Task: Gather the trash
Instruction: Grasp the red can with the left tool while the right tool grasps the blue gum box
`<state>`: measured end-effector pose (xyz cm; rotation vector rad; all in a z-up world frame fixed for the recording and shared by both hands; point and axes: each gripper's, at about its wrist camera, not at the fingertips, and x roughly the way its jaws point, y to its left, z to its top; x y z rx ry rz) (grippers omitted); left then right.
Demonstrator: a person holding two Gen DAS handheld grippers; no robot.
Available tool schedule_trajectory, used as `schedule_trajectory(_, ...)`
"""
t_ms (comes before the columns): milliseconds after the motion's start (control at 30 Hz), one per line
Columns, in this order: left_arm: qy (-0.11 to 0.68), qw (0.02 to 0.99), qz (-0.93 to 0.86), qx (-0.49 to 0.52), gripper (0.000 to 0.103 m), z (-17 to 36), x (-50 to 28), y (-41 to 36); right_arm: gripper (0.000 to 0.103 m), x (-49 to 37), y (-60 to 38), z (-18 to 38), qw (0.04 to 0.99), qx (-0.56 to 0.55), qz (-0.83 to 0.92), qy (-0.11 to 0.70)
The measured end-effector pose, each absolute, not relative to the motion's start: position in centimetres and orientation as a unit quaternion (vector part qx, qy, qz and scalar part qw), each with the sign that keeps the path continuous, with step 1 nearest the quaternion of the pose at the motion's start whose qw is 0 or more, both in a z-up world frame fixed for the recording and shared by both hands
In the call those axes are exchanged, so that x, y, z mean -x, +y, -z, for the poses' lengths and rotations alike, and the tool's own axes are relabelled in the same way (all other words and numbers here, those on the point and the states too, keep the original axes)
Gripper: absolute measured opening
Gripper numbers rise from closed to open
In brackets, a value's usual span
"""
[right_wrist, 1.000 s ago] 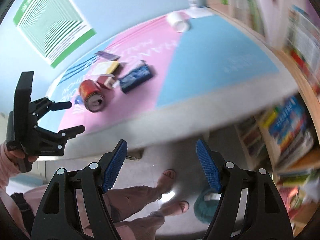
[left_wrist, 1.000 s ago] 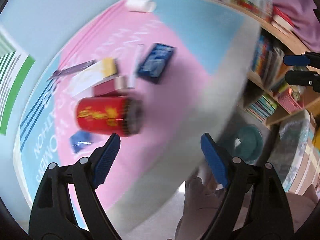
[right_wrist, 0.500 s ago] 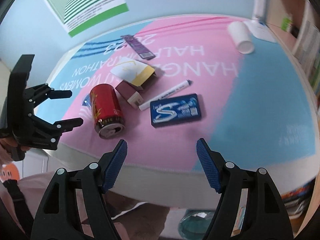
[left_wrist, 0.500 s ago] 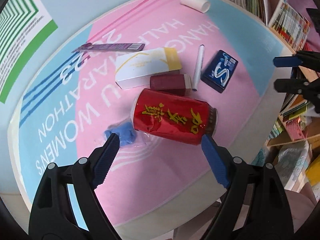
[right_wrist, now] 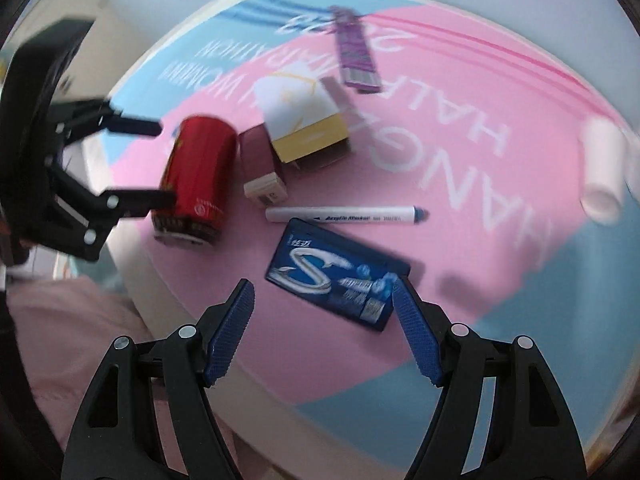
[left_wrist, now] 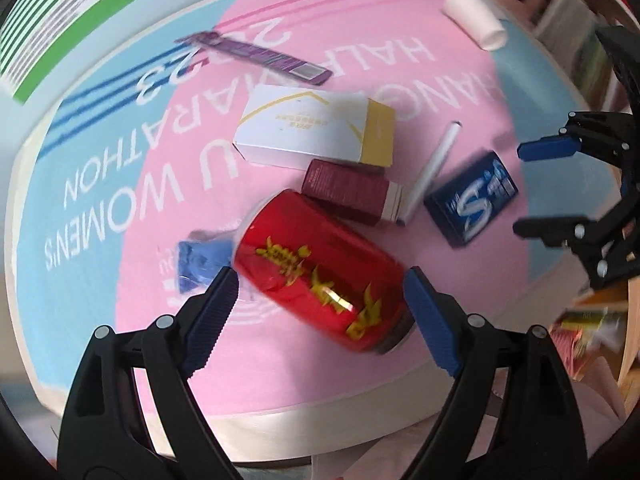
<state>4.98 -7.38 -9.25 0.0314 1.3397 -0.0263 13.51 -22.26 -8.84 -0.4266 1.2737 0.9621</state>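
left gripper (left_wrist: 320, 292), jaws wide and holding nothing, now brackets the red can (left_wrist: 320, 268) lying low centre of its frame; a second ago the can sat off to the left. right gripper (right_wrist: 324, 312), also wide and empty, has swung from the table edge over the blue gum pack (right_wrist: 336, 276). both pickups look lined up; nothing collected yet.

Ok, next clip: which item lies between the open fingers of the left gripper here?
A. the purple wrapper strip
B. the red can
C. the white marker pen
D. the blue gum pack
B. In the left wrist view the red can lies on its side between the fingers of the left gripper, which stand open and not pressing on it; the right wrist view shows those fingers either side of the can too.
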Motion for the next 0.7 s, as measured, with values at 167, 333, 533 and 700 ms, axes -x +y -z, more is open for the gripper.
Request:
schedule_trajectory(167,0.634,0.772,-0.038,0.011,0.082,10.1,-6.0,-8.2,0.072,-15.3,-21.6,10.4,0.622,0.242,-0.49,0.561)
schedule_trajectory(333,0.647,0.757,-0.091,0.003,0.081,11.3,-6.8,-8.3,0.074,-15.6,-21.0,12.0,0.583,0.277,-0.534,0.547)
schedule_trajectory(533,0.673,0.73,-0.119,0.003,0.07,13.0,-6.8,-7.2,0.072,-14.9,-20.5,13.2,0.549,0.315,-0.574,0.52)
schedule_trajectory(700,0.678,0.725,-0.119,-0.005,0.068,13.0,-6.7,-7.1,0.064,-14.8,-20.4,13.1,0.539,0.321,-0.595,0.503)
